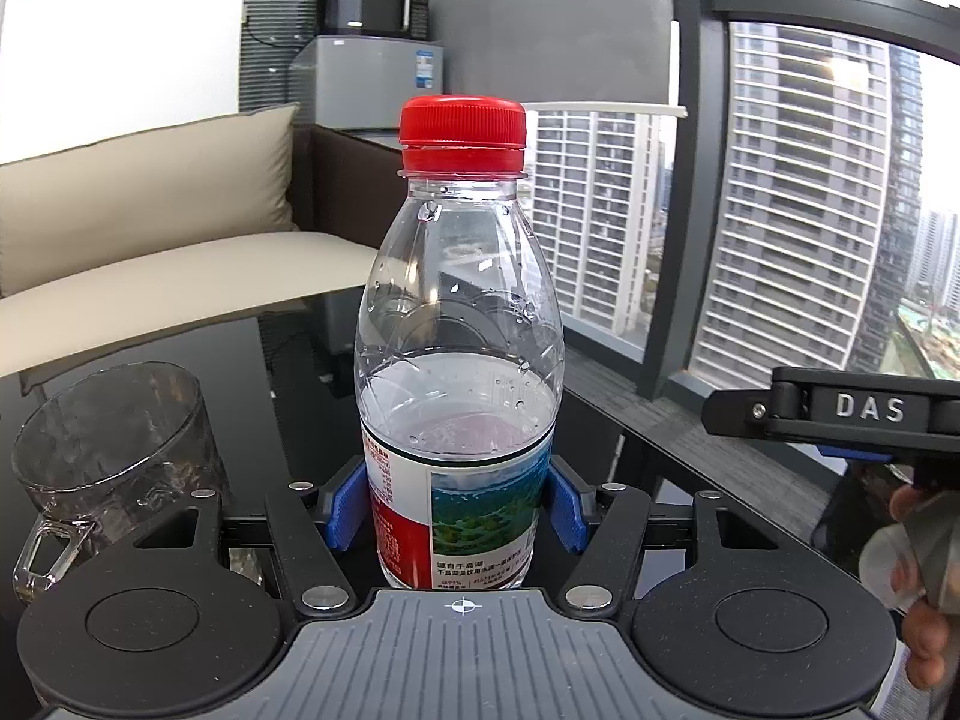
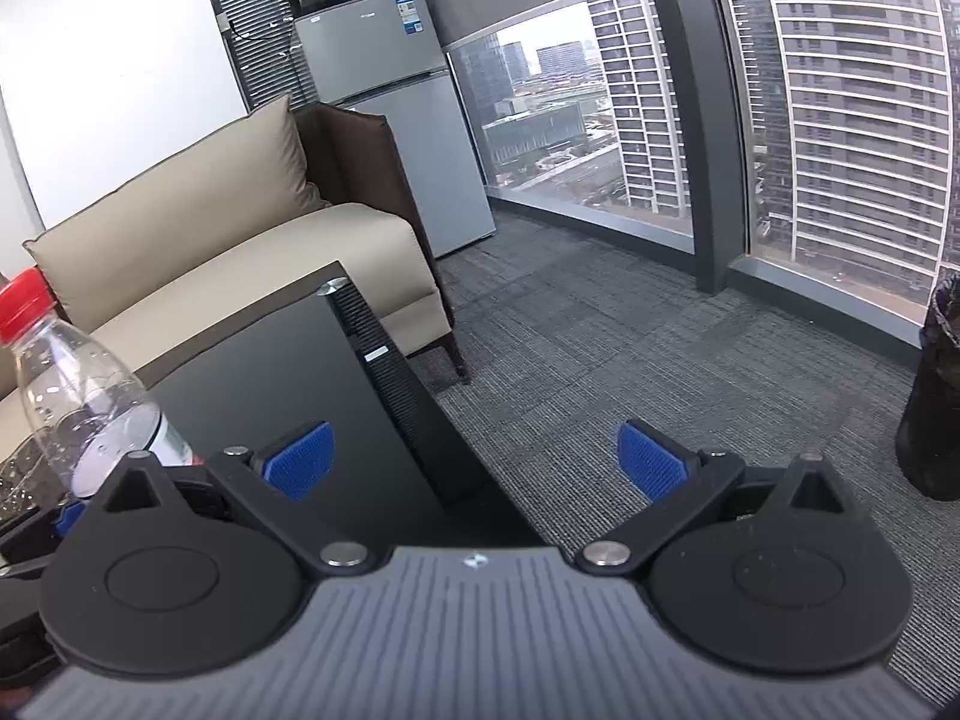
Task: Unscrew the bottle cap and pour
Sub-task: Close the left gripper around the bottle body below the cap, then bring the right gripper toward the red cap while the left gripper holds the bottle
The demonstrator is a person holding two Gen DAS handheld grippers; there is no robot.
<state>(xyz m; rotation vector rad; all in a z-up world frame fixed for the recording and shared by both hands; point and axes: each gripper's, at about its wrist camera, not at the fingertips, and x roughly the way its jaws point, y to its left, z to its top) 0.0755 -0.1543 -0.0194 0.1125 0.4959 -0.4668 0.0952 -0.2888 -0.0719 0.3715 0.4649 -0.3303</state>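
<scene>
A clear water bottle (image 1: 459, 312) with a red cap (image 1: 462, 126) and a red, white and green label stands upright on the black glass table (image 1: 288, 372), about half full. My left gripper (image 1: 457, 513) is shut on the bottle's lower body, blue pads on both sides. A clear glass mug (image 1: 114, 450) stands on the table to the bottle's left. My right gripper (image 2: 474, 462) is open and empty over the table's right corner, to the right of the bottle (image 2: 78, 396). The bottle's cap (image 2: 24, 300) is on. The right gripper's body (image 1: 852, 411) shows at the right edge.
A beige sofa (image 2: 228, 252) stands behind the table. A grey fridge (image 2: 390, 96) with a microwave on top stands in the corner. Grey carpet (image 2: 630, 360) lies right of the table, with a black bin (image 2: 936, 408) at the far right. Floor-to-ceiling windows are beyond.
</scene>
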